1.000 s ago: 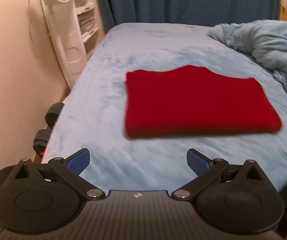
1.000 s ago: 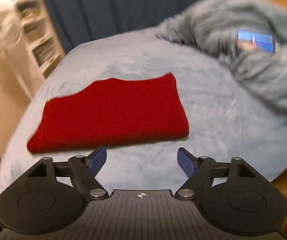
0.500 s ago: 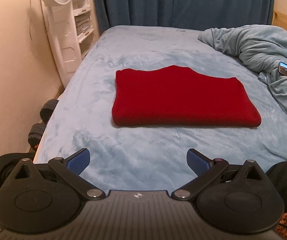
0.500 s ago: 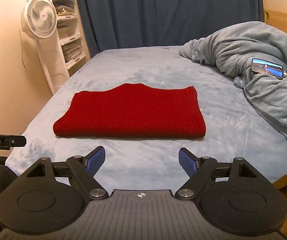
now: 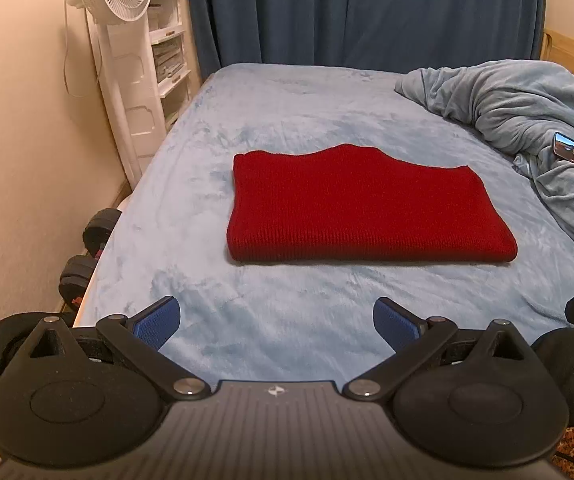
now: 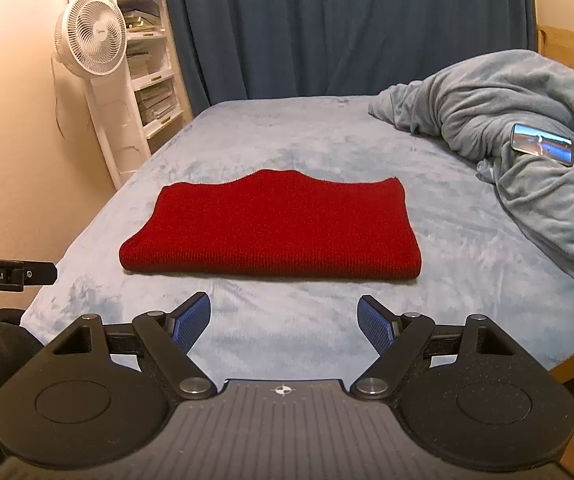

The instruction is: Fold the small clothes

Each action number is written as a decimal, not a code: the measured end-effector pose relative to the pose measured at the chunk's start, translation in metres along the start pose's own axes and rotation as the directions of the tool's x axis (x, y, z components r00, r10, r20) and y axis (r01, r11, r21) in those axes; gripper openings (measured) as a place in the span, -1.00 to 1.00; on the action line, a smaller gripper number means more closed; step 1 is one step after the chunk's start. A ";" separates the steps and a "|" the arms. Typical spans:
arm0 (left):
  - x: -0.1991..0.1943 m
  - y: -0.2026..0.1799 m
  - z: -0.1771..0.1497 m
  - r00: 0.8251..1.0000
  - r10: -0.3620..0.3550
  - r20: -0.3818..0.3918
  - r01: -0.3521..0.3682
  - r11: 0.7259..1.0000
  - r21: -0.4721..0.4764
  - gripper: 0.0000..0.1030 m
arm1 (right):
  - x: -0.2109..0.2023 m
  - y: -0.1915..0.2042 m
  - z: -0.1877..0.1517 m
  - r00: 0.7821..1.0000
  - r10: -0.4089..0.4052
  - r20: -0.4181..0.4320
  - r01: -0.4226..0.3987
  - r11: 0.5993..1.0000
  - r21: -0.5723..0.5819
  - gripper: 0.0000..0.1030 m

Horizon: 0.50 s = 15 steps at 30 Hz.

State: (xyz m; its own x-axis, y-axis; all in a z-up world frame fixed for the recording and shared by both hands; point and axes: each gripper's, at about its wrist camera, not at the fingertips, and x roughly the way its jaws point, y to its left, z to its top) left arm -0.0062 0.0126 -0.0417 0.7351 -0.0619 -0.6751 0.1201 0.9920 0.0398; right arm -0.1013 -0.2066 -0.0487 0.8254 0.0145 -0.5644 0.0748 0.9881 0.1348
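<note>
Left gripper (image 5: 277, 322) and right gripper (image 6: 283, 320) both spread wide, holding nothing, above the bed's (image 6: 327, 148) near edge. Red sweater (image 5: 361, 210) lies mid-bed, a flat neat rectangle, near fold thick. If 1 more fold is wanted, pinch both near corners and carry them over evenly.

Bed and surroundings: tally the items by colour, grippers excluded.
Red: 1, folded red garment
Light blue: 2, bed cover and rumpled blanket
White: 2, fan and shelf unit
Black: 2 dumbbell ends
Phone, screen lit: 1
Total: 8
</note>
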 end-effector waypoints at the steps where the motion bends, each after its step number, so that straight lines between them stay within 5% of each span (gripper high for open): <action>1: 0.000 0.000 -0.001 1.000 0.000 0.000 0.000 1.000 0.001 0.99 | 0.000 0.000 0.000 1.000 -0.001 0.000 0.001 1.000 0.000 0.59; 15: 0.012 -0.001 0.001 1.000 0.002 -0.031 -0.002 1.000 0.007 0.99 | 0.011 -0.002 0.001 1.000 0.004 -0.029 -0.004 1.000 0.017 0.59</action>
State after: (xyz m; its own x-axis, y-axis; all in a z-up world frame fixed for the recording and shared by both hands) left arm 0.0033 0.0107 -0.0494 0.7140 -0.0562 -0.6979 0.1231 0.9913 0.0462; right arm -0.0925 -0.2083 -0.0545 0.8090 0.0233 -0.5873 0.0810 0.9852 0.1508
